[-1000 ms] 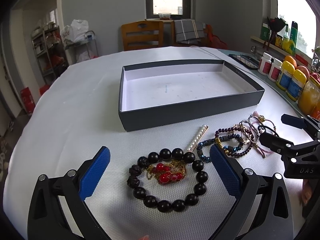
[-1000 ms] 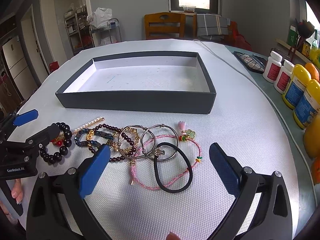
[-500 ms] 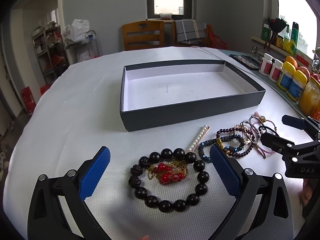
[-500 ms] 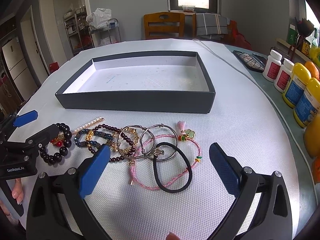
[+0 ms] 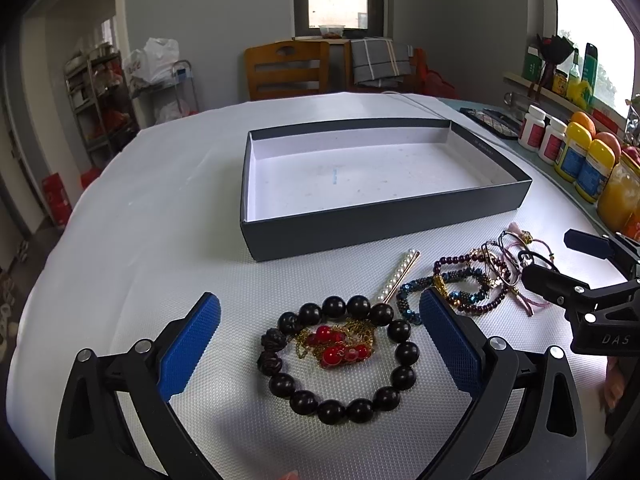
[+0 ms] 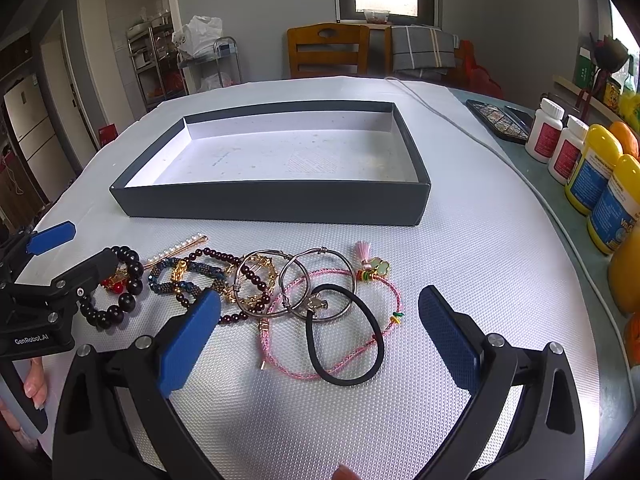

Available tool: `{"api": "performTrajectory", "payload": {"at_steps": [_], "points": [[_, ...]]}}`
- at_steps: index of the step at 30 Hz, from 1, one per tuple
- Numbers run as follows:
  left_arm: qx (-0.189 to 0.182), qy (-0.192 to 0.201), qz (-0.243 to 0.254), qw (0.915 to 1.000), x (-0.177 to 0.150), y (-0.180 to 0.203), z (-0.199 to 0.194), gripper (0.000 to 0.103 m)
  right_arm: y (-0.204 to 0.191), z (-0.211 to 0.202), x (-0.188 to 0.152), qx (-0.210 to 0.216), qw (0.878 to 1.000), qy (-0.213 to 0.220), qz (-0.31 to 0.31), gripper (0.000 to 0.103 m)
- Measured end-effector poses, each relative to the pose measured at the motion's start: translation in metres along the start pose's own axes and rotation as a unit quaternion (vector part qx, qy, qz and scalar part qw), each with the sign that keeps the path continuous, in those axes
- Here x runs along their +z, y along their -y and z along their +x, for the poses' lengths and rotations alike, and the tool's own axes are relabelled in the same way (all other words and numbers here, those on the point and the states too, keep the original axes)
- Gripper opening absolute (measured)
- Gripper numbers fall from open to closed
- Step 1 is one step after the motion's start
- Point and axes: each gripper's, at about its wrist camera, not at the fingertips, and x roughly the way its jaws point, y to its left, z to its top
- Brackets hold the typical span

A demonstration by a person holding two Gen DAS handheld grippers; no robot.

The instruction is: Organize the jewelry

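An empty dark grey box (image 5: 384, 222) (image 6: 276, 208) with a white inside lies on the table. Before it lies a row of jewelry. My left gripper (image 5: 320, 344) is open, its blue pads on both sides of a black bead bracelet (image 5: 394, 392) that rings a red and gold chain (image 5: 336, 344). A pearl hair clip (image 5: 396, 276) and dark beaded bracelets (image 5: 460, 288) lie to the right. My right gripper (image 6: 320, 332) is open above a black hair tie (image 6: 344, 336), a pink cord bracelet (image 6: 396, 292) and silver bangles (image 6: 296, 284).
Yellow and white bottles (image 6: 600, 168) and an orange jar (image 5: 618, 196) stand along the right table edge. A white cable (image 6: 500, 156) runs along the right. A wooden chair (image 6: 326, 50) stands behind the table. White textured cloth (image 5: 140, 220) covers the table.
The left wrist view has drifted slightly forward and right, the black bracelet sitting a little lower between the pads. Both grippers stay open; no jewelry has moved.
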Motion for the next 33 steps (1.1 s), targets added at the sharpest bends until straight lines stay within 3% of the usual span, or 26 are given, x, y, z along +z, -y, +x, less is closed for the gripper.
{"api": "performTrajectory", "payload": {"at_steps": [27, 33], "points": [[0.001, 0.002, -0.001, 1.0000, -0.0006, -0.0017, -0.0008, 0.101, 0.0014, -0.0002, 0.0000, 0.001, 1.000, 0.002, -0.001, 0.098], [-0.034, -0.003, -0.006, 0.9994, -0.0029, -0.0051, -0.0008, 0.101, -0.0017, -0.0033, 0.0006, 0.012, 1.000, 0.007, -0.010, 0.098]]}}
